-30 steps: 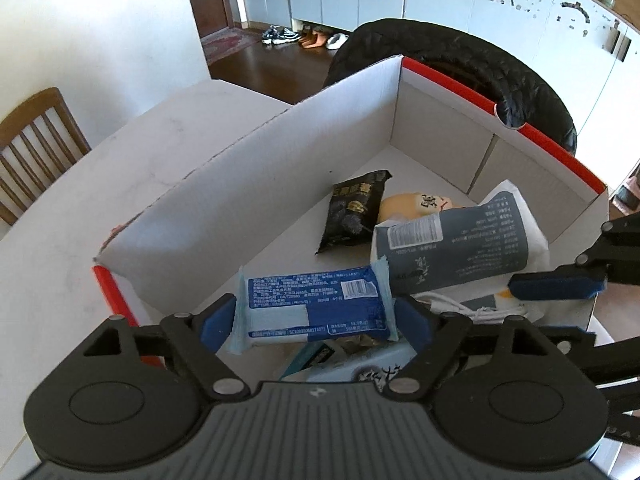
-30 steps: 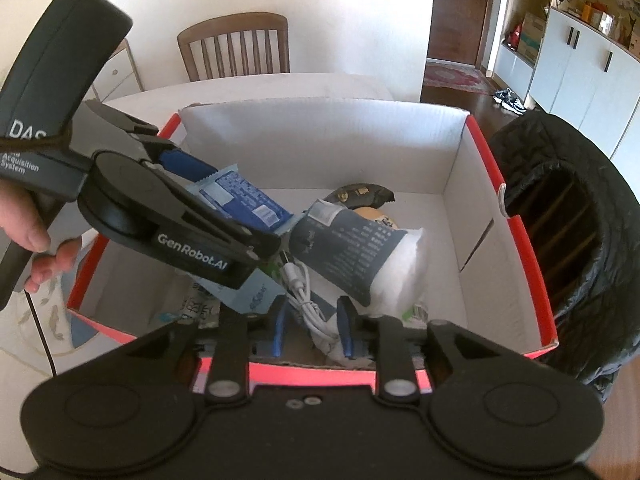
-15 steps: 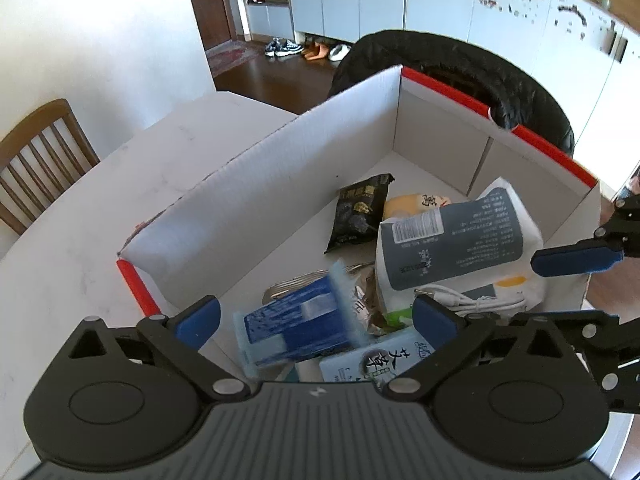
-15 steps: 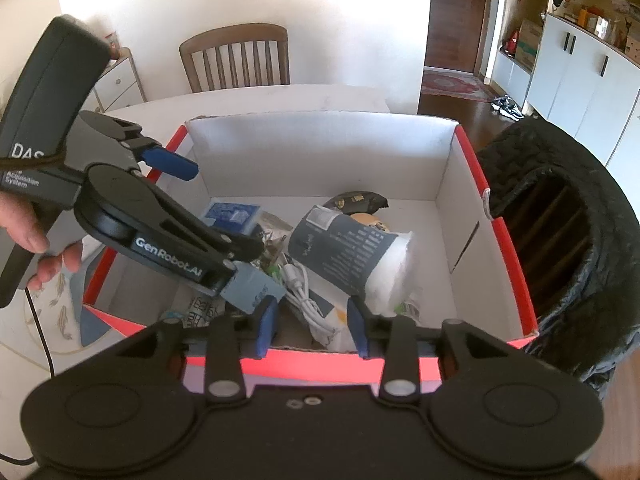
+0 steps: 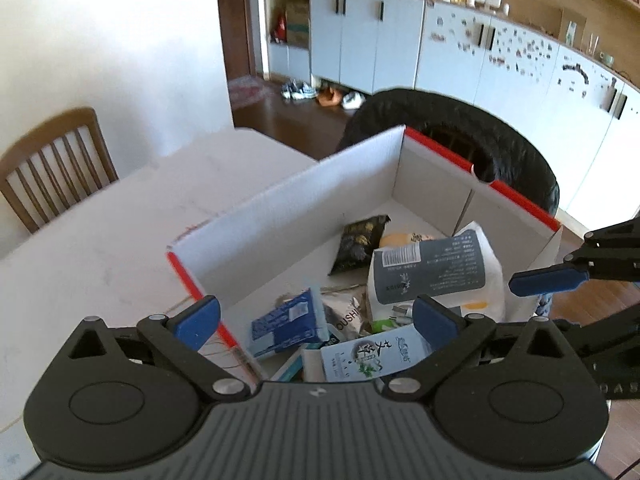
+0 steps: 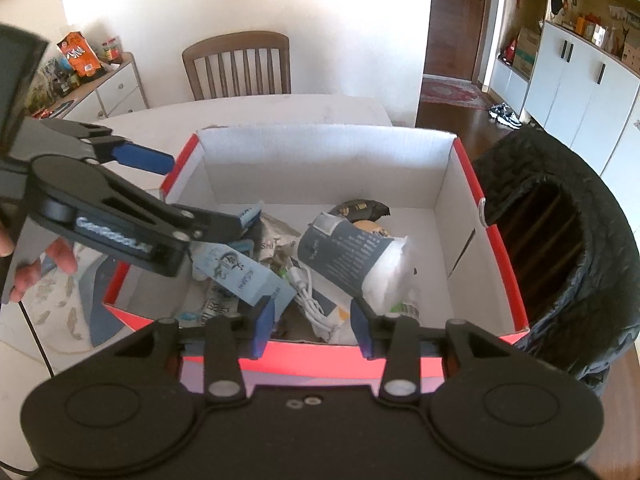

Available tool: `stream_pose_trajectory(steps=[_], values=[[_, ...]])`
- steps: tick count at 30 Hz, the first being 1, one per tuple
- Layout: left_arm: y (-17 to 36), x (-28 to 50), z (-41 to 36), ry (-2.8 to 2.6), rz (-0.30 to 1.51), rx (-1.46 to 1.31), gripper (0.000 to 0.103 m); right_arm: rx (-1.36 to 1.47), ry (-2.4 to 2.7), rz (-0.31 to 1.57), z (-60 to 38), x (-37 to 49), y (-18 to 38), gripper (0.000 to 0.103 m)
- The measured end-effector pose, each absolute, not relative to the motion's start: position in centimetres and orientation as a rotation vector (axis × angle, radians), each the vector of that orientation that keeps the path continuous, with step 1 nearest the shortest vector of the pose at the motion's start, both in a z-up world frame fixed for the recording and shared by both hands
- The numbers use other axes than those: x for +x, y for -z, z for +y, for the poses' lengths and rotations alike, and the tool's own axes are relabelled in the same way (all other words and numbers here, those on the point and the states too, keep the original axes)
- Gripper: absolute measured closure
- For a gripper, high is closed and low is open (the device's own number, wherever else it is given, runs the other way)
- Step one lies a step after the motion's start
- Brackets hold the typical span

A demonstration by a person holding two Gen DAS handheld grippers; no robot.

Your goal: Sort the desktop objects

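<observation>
Blue packet [image 5: 286, 322]: lies inside the cardboard box at its near-left corner, tilted against the other contents, touching neither gripper.
Left gripper [image 5: 316, 314]: jaws spread fully wide, nothing between the pads; they opened within the last second and have stood at full spread since. It hangs above the near rim of the box. In the right wrist view it reaches in from the left [image 6: 204, 188], one blue pad over the box's left wall.
Right gripper [image 6: 312, 328]: jaws partly apart and just opening further; the pads grip nothing. It sits at the near red rim of the box, and the white cable [image 6: 308, 300] lies in the box beyond the gap.
Hand [image 6: 44, 264]: the person's fingers wrap the left gripper's handle at the left edge of the right wrist view.
Pale blue carton [image 5: 372, 354]: printed with dark characters, lies just beside the blue packet at the near end of the box.
Grey-and-white bag [image 5: 436, 272]: large, barcode label upward, lies in the box middle over other items.
Black pouch [image 5: 360, 240]: lies flat on the box floor behind the bag.
Cardboard box [image 5: 304, 216]: white inside, red-edged, stands on the tabletop [image 5: 100, 248].
Black bin [image 6: 560, 248]: stands just beside the box's right wall.
Wooden chair [image 6: 238, 66]: stands at the tabletop's far edge.
</observation>
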State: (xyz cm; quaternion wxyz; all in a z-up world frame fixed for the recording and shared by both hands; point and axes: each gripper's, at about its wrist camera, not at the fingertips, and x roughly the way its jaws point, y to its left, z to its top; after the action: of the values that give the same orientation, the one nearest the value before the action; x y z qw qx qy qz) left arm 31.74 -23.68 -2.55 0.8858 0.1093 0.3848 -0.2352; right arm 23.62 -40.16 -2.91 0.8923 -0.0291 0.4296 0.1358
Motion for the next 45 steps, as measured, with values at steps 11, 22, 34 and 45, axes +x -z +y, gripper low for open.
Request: stream_pose_trajectory(steps=[11, 22, 34, 45], values=[[-1.1, 26.0, -21.1, 0.436, 0.647, 0.207, 0.000, -0.118, -0.312, 0.802, -38.7, 21.5, 0.2, 0.040], [-3.6, 21.4, -18.4, 0.370, 0.560, 0.187, 0.000, -0.138, -0.299, 0.736, -37.6, 18.8, -2.2, 0.032], [-2.2, 20.0, -15.9, 0.386, 0.671, 0.117, 0.000, -0.057, -0.207, 0.750, -36.9, 16.9, -2.8, 0.027], [-0.9, 18.6, -13.5, 0.401, 0.739, 0.052, 0.000, -0.030, -0.148, 0.765, -35.4, 15.5, -2.6, 0.026]])
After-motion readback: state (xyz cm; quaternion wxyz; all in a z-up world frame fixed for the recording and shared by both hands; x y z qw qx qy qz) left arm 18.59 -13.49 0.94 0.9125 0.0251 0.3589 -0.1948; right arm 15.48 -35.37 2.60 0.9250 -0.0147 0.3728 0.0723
